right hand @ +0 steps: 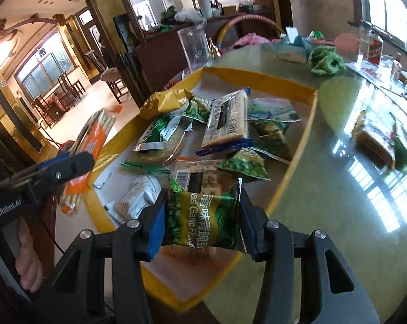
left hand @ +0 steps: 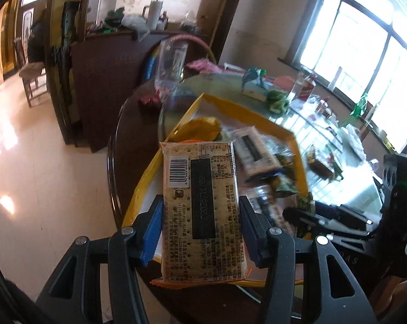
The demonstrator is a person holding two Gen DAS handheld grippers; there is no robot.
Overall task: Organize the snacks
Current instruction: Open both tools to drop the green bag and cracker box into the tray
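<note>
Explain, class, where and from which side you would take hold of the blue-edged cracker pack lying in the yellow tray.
Grip the blue-edged cracker pack across its two long edges, near the middle, coming down from above. It lies propped at a tilt on the pea packets in the yellow tray, so its narrow width should fit between open fingers, and its top is uncovered. Tilt to match. Both grippers are full now.

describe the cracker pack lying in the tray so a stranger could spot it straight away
Find the yellow-rimmed tray on the round glass-topped table. Near its middle, among green pea packets, a flat rectangular cracker pack lies on the pile. Unlike its neighbours it has blue crimped ends and a black stripe down its clear wrapper.
</note>
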